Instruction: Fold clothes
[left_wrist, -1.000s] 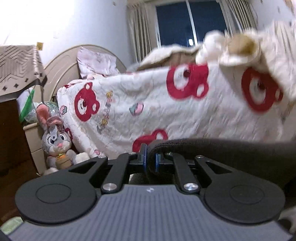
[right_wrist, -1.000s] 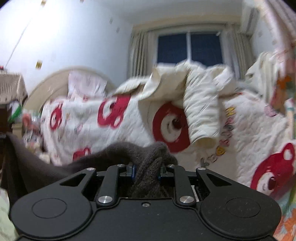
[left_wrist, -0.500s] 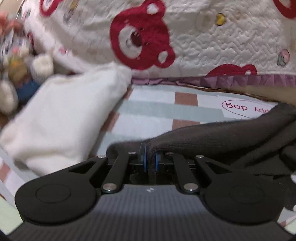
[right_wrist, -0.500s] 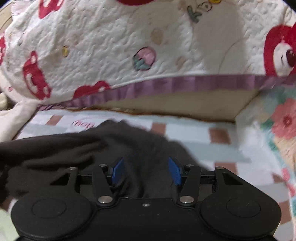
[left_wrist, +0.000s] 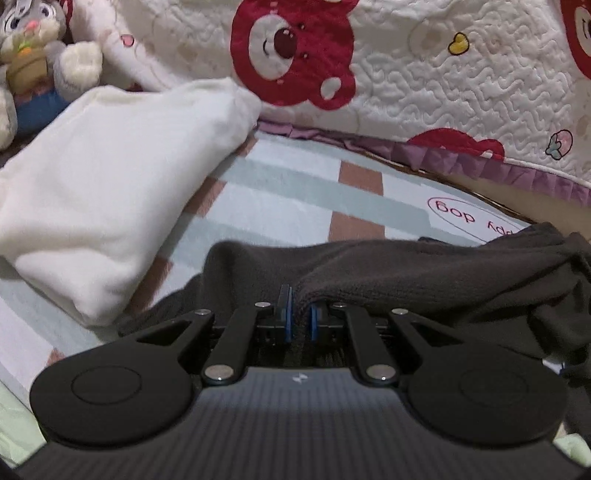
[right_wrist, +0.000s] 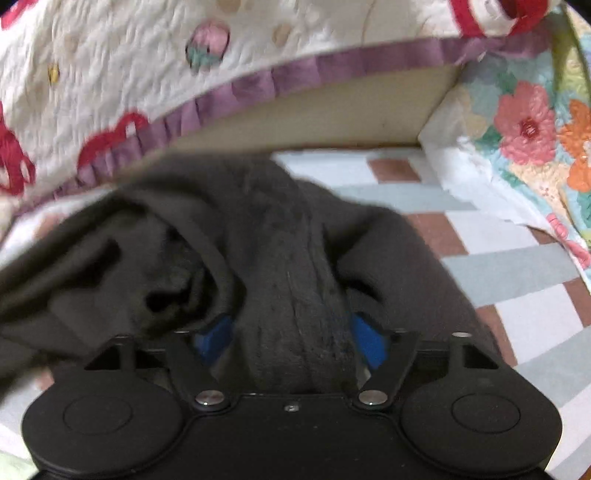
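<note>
Garment: a dark grey knitted garment (left_wrist: 424, 273) lies bunched on the checked sheet (left_wrist: 295, 192) of a bed, in front of the bear-print quilt (left_wrist: 424, 74).
Long axis: judged to run across the bed, from the left gripper (left_wrist: 298, 321) rightward toward the right gripper (right_wrist: 291, 332); which end is neck or hem cannot be told from the crumple.
Left jaws: drawn together, pinching an edge of the knit.
Right jaws: spread apart, with a thick roll of knit lying loose between the blue pads (right_wrist: 364, 341).
Risk, uneven hold: if only the left side pulls, the cloth would likely drag askew and bunch further.
Risk, snag: the roll sits between the parted right jaws and could catch on withdrawal.
Risk, neighbours: a folded white garment (left_wrist: 110, 192) lies just beside the dark one and could be nudged.
Further off: a plush rabbit (left_wrist: 33, 55) and a floral quilt (right_wrist: 535, 129).
</note>
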